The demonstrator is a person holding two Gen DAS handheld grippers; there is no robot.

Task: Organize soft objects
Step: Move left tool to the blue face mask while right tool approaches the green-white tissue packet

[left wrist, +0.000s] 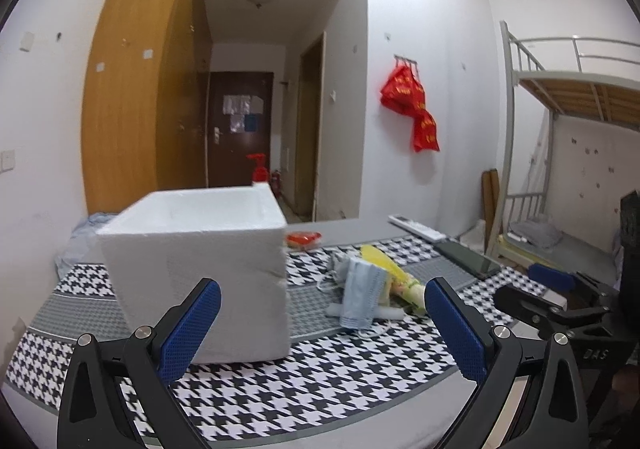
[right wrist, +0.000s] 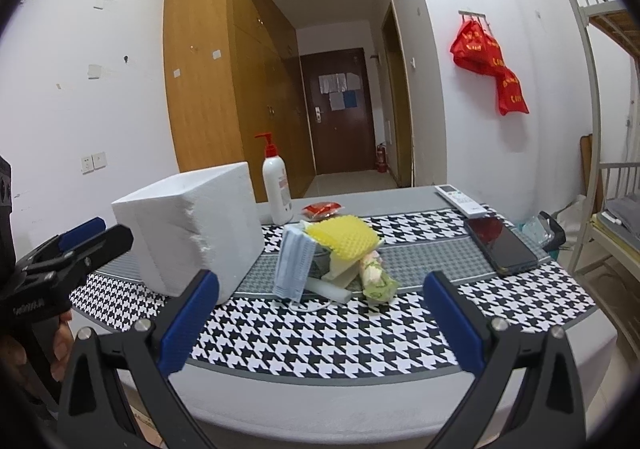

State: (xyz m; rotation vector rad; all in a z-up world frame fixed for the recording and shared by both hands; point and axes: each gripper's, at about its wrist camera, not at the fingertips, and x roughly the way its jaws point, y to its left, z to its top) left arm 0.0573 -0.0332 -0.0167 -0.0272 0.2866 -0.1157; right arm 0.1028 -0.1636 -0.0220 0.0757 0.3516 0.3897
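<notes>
Left wrist view: your left hand-held gripper (left wrist: 322, 323) hangs spread wide and empty over the counter (left wrist: 340, 401), foam box (left wrist: 196, 273) ahead, face mask (left wrist: 360, 295) just right of it (on a small heap).

Right wrist view: your right hand-held gripper (right wrist: 320, 319) is likewise released; mask (right wrist: 294, 263) leans against the yellow sponge (right wrist: 344, 239).

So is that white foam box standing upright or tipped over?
Upright. The foam box sits flat on the houndstooth cloth with its open top facing up; whether anything is inside, cannot tell.
</notes>
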